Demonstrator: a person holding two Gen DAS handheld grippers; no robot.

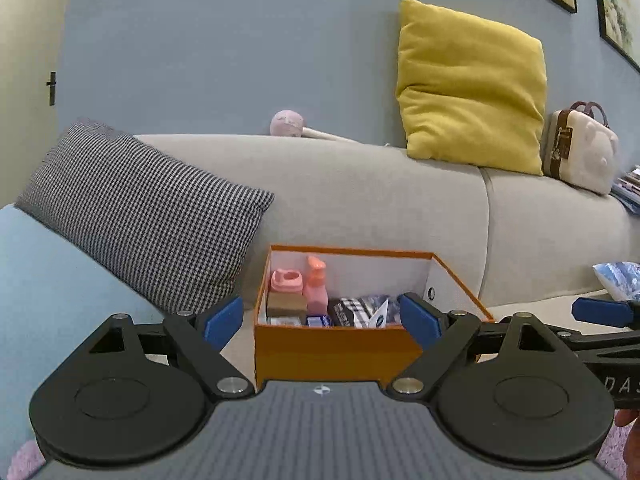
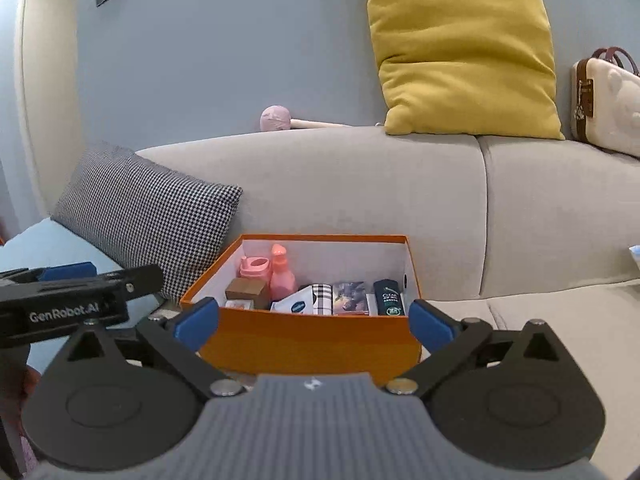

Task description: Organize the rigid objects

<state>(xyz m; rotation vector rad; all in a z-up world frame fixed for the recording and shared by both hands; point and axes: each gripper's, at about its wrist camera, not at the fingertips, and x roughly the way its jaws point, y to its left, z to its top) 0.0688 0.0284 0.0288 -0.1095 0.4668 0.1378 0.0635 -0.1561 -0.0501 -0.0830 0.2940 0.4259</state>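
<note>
Nearest, the left gripper (image 1: 322,322) stands with its jaws spread wide and nothing between the blue pads (image 1: 223,322). The right gripper (image 2: 314,322) is the same — released, gripping nothing — and its pads (image 2: 430,326) flank the near corners of the box without touching it. Each gripper shows at the edge of the other's view, side by side and apart.

Just ahead of both sits the orange box (image 2: 308,344), open-topped, on the sofa seat (image 2: 560,332). Packed inside, at its left end, are a pink cup (image 2: 254,267) and a pink bottle (image 2: 282,276), upright, with a brown carton (image 2: 246,290) in front of them. To the right lie flat packets — a white pouch (image 2: 298,302) and a checked one (image 2: 323,298) — and a dark bottle (image 2: 387,296) at the right wall.

Left of the box a houndstooth cushion (image 2: 148,208) leans on the backrest. Farther back, on top of the backrest, lie a pink mallet (image 2: 276,119), a yellow cushion (image 2: 464,52) and a cream case (image 2: 608,104) against the blue wall (image 2: 220,40).
</note>
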